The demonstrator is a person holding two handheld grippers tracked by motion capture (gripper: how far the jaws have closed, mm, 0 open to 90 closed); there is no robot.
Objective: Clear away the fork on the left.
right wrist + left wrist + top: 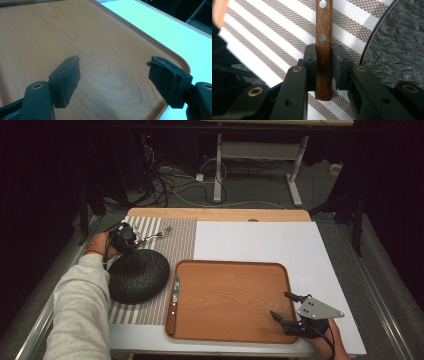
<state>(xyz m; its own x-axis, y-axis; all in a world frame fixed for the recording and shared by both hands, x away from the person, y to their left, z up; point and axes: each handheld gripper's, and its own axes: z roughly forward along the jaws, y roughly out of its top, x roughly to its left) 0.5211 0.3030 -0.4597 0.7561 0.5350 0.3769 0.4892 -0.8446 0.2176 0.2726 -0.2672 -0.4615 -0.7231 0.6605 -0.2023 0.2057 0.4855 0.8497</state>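
A fork (159, 234) with a wooden riveted handle (323, 30) lies on the striped placemat (172, 245) at the back left. My left gripper (125, 236) is shut on the end of that handle, with both pads (338, 65) against its sides, just behind a black round plate (137, 275). A knife (173, 302) with a wooden handle lies along the left inner edge of the wooden tray (235, 320). My right gripper (280, 304) hovers open over the tray's near right corner (172, 58), nothing between its fingers.
The tray sits at the table's front middle, partly on a white sheet (260, 240) that covers the right half. The black plate's textured rim (397, 45) is close to the left gripper's right side. Desk legs and cables lie on the floor beyond the table.
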